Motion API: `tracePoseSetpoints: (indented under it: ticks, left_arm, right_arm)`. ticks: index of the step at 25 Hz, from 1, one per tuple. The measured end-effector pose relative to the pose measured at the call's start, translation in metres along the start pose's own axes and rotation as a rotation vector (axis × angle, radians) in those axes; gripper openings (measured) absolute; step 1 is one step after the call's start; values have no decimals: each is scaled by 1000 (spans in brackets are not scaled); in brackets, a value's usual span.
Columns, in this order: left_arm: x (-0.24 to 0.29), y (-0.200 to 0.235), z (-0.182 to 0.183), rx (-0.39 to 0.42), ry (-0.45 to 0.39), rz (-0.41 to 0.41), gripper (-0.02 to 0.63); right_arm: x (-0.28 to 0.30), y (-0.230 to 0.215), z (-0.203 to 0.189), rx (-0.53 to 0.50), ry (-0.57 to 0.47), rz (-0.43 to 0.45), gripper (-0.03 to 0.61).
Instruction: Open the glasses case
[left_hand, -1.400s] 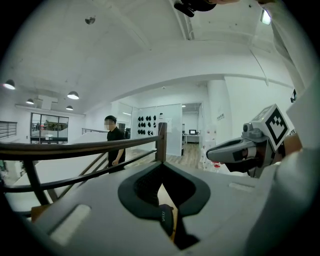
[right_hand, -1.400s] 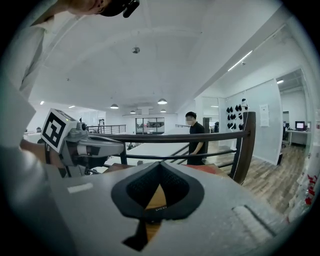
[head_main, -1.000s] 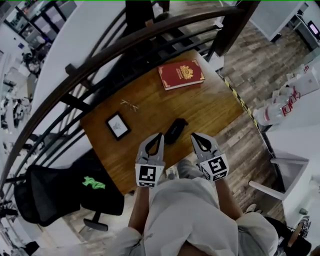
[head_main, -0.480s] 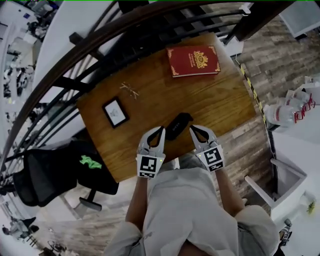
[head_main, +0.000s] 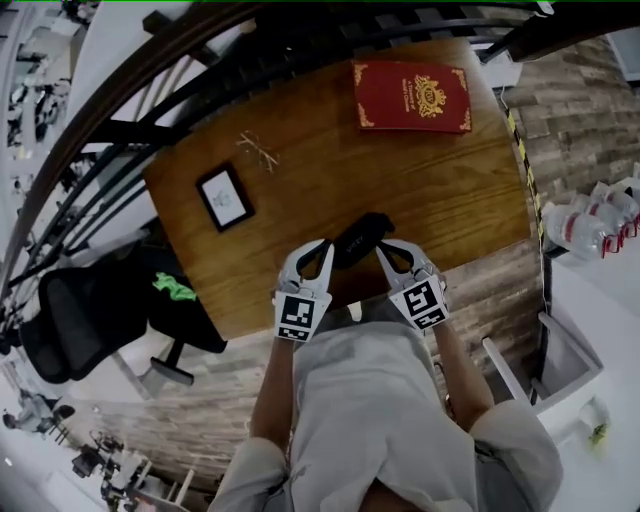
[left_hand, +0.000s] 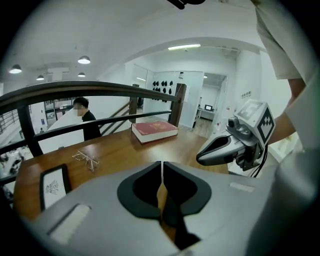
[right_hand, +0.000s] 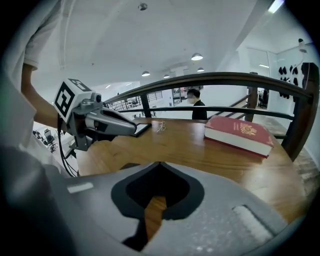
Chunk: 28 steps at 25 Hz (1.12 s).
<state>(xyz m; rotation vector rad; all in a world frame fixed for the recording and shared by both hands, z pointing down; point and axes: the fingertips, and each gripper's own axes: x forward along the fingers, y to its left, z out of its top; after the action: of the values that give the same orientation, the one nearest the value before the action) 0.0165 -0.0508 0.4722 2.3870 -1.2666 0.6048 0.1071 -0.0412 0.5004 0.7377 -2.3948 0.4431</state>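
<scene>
Where the wooden bench (head_main: 440, 190) nears its front edge, a black glasses case (head_main: 358, 238) lies closed and slanted between the tips of two hand-held grippers. The left claw (head_main: 323, 246), its jaws together but for a hairline slit and gripping nothing, points at the case's nearer end. The right claw (head_main: 382, 248), its jaws pressed together and likewise empty, sits just beside the case's right flank. Whether either tip touches the case cannot be told. Farther up the bench, well apart from the case, lie a small black-framed picture (head_main: 224, 197) and a pair of wire spectacles (head_main: 258, 152), with a red hardback book (head_main: 412, 96) at the far right corner. A dark curved railing (head_main: 150, 60) runs behind the bench, and a black chair (head_main: 85, 320) stands off its left side.
</scene>
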Motion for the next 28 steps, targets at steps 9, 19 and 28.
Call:
tracePoseSetpoints:
  ticks: [9, 19, 28]
  left_arm:
    - [2, -4, -38, 1, 49, -80, 74]
    - [-18, -23, -70, 36, 71, -196, 186]
    - [-11, -14, -95, 23, 95, -211, 290]
  right_arm:
    - [21, 3, -17, -23, 42, 11, 2]
    - [39, 2, -11, -87, 58, -59, 3]
    - [57, -1, 8, -91, 31, -96, 3]
